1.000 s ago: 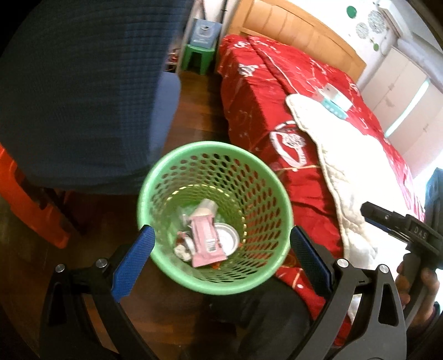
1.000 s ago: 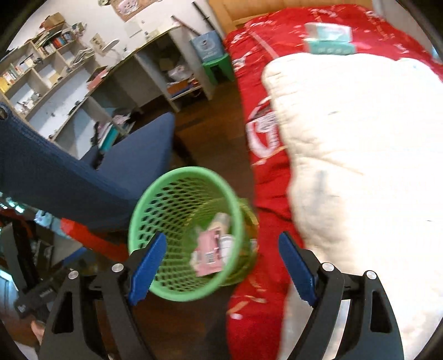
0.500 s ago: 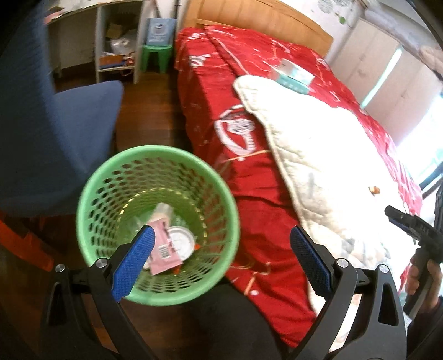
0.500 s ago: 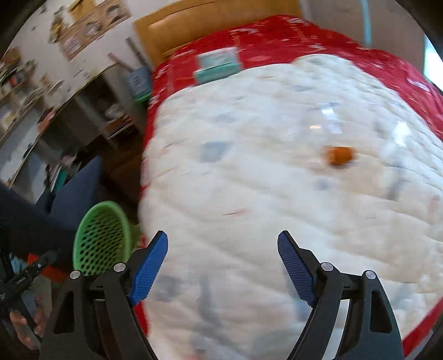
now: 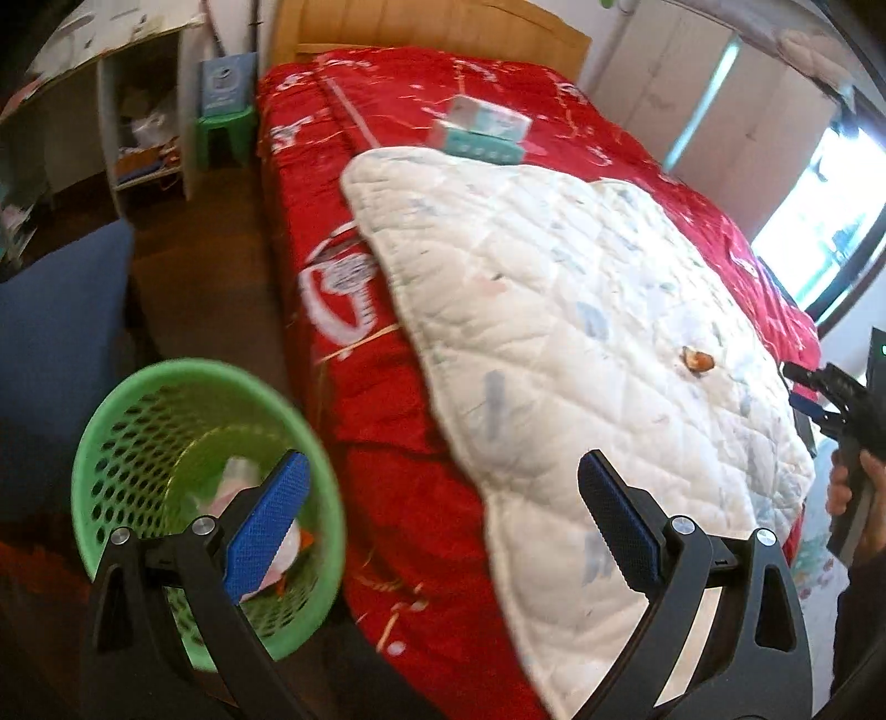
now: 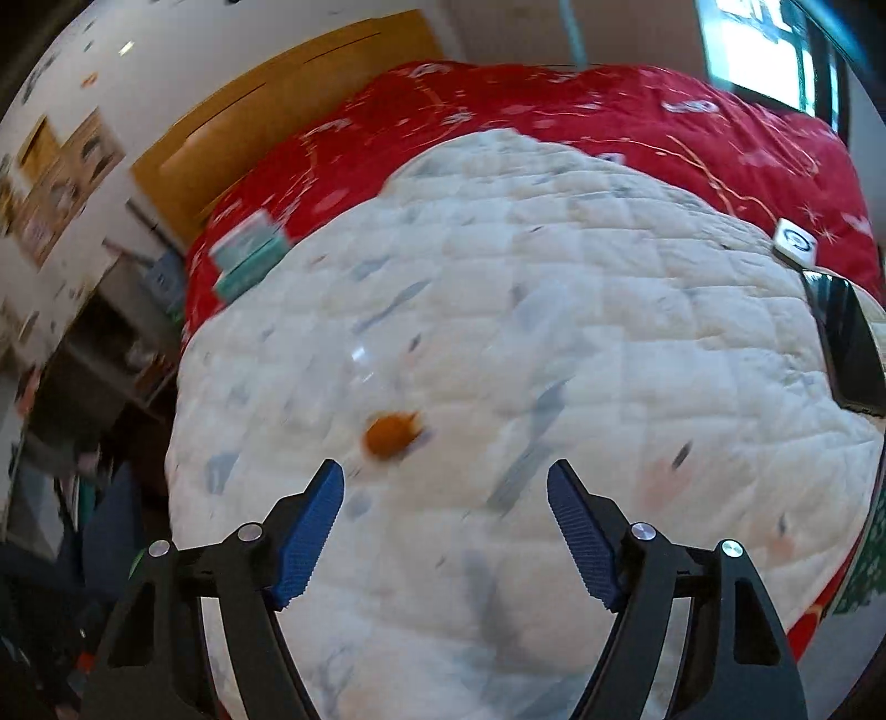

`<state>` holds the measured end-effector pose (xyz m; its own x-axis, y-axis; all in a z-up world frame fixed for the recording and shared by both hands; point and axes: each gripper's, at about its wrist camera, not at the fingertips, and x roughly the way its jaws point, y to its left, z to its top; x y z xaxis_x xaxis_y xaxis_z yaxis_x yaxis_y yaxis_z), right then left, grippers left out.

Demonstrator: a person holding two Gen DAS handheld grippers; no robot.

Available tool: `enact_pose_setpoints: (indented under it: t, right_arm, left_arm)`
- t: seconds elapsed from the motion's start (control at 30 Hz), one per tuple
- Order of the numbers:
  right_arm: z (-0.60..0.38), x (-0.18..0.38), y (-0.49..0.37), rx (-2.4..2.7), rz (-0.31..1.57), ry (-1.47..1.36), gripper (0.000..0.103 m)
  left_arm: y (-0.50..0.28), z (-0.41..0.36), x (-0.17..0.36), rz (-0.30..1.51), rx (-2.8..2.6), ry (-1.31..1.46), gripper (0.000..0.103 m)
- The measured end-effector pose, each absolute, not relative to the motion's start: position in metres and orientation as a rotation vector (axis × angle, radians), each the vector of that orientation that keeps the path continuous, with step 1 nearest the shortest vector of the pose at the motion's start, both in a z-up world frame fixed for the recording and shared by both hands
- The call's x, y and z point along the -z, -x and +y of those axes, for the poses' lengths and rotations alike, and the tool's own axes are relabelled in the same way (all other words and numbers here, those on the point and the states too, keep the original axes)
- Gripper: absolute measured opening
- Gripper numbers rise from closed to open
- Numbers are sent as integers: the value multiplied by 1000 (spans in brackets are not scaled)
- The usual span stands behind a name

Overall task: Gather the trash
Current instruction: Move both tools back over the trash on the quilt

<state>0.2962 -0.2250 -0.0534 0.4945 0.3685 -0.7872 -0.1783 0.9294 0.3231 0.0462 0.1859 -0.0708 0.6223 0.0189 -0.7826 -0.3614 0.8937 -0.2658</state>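
A: Left claw (image 5: 443,498)?
B: Spread wide, gripping nothing. Hangs over the edge of the red bed (image 5: 387,354), with the green basket (image 5: 138,399) on the floor just beside the bed, at lower left.
A: In the basket?
B: Pale and pink trash (image 5: 243,482), blurred, partly hidden behind the left blue pad.
A: Right claw (image 6: 446,498)?
B: Also wide apart and empty. Hovers above the white quilt (image 6: 554,310).
A: Trash on the bed?
B: One small orange scrap (image 6: 390,435) lying on the quilt, just ahead of the right claw and nearer its left pad; not touched. Seen too from the left wrist, far over toward the right edge of the quilt.
A: Anything else up there?
B: Teal box (image 5: 479,133) on the red cover near the wooden headboard (image 5: 432,27); dark tablet (image 6: 847,343) at the quilt's right edge, small white device (image 6: 794,241) beside it.
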Motion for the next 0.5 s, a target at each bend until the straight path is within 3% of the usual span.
enact_pose_setpoints:
  t: [0.5]
  right_arm:
    - [-268, 82, -393, -306, 1097, -461, 64]
  left_arm:
    - [-164, 124, 54, 870, -78, 294, 95]
